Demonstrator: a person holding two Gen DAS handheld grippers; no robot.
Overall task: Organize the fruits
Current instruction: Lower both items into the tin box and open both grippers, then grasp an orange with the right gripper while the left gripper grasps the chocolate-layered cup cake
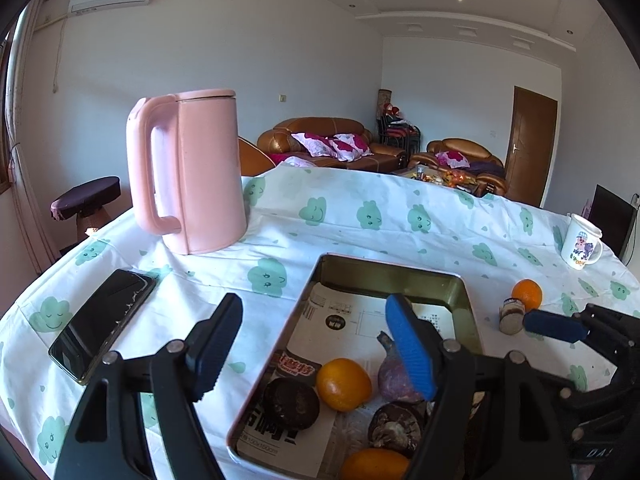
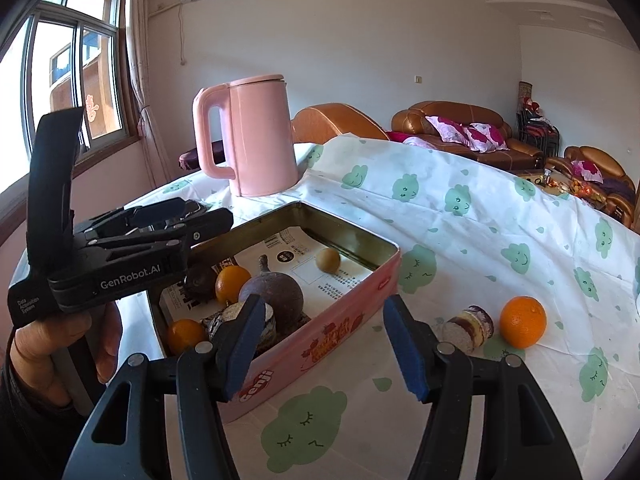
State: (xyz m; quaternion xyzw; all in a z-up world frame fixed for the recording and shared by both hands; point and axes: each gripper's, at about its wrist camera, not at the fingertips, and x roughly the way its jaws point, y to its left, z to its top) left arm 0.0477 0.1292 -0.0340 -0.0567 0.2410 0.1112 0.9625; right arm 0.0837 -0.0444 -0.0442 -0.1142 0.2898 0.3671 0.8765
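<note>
Fruit sits mostly inside the pink rectangular metal tin [image 2: 320, 340], lined w/ printed paper. Left gripper [image 1: 316, 354] hangs over the tin's near end, jaws apart, nothing between the blue pads; below it lie an orange [image 1: 344, 384], a purple pointed fruit [image 1: 394, 376] & two dark brown round fruits [image 1: 292, 402]. Right gripper [image 2: 324, 350] is open too, empty, just outside the tin's wall. Right of it, on the cloud-print cloth [image 2: 480, 216], a loose orange [image 2: 523, 322] lies beside a small cut cylindrical piece [image 2: 468, 328].
</note>
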